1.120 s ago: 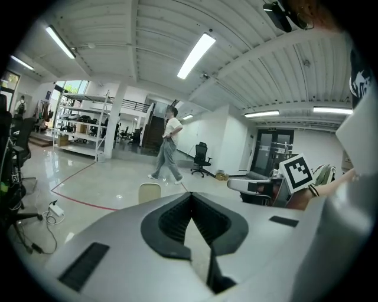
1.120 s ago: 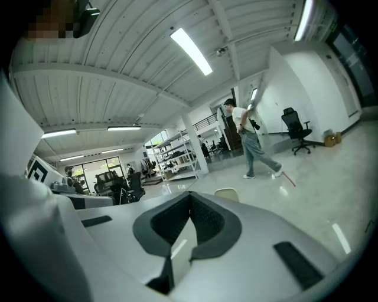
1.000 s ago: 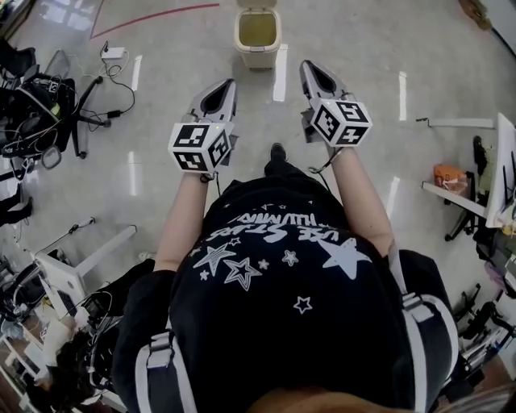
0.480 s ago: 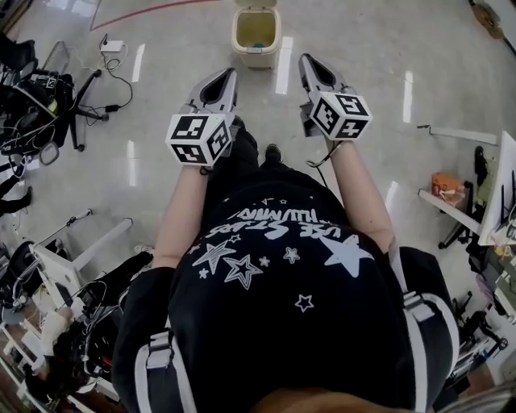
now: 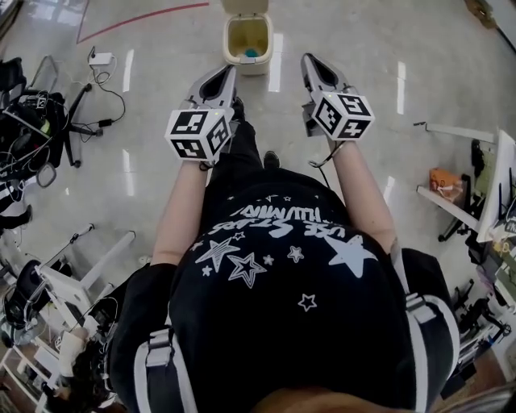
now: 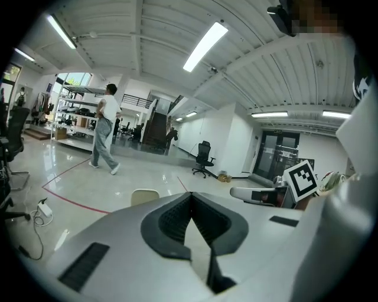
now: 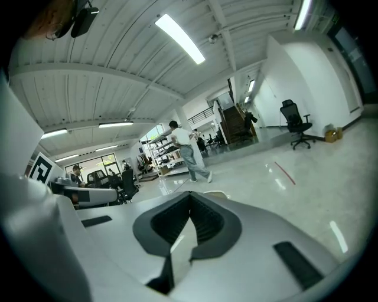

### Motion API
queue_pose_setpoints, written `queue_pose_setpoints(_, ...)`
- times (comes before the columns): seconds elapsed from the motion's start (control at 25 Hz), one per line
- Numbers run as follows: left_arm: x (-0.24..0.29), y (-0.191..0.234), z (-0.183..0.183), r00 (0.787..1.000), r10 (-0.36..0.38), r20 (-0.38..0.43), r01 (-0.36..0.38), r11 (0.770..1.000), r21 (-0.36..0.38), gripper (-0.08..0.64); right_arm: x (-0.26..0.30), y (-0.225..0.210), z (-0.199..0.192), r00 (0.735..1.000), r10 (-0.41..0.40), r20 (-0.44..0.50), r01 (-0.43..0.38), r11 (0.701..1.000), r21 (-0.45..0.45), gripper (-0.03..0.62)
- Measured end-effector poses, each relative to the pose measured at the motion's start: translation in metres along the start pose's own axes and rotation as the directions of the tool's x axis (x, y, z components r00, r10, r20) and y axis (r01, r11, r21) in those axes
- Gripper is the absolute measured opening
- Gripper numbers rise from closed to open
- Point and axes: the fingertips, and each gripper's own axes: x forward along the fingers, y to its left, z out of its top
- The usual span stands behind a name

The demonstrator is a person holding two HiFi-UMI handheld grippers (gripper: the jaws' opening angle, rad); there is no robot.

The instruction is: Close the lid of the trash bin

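A beige trash bin (image 5: 262,40) stands open on the shiny floor at the top middle of the head view. Its lid (image 5: 245,6) is tipped up at the back, and a small blue-green thing (image 5: 251,53) lies inside. My left gripper (image 5: 227,73) is held in the air short of the bin, a little to its left, shut and empty. My right gripper (image 5: 309,59) hovers to the bin's right, also shut and empty. In the left gripper view the raised lid (image 6: 144,196) peeks over the shut left gripper (image 6: 191,196). The right gripper (image 7: 190,194) hides nearly all of the bin.
Cables and a power strip (image 5: 98,58) lie on the floor at the left, beside chair bases and gear. White frames (image 5: 451,129) and an orange thing (image 5: 446,179) stand at the right. A person (image 6: 105,130) walks far off, and an office chair (image 6: 202,158) stands farther back.
The bin has come lower and nearer in the head view, and its inside now shows. Both grippers stay shut and raised, now closer to the bin.
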Motion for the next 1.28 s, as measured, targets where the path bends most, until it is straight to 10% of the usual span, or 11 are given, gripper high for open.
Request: queue_pose_setpoints(1.28,0.19,0.212,0.061,0.98,-0.162,-0.112,0.148,0.981,-0.123,0.011,0.268,-0.021,0.074,0.983,-0.164,-0.077,0.168,0.985,0.038,0.005)
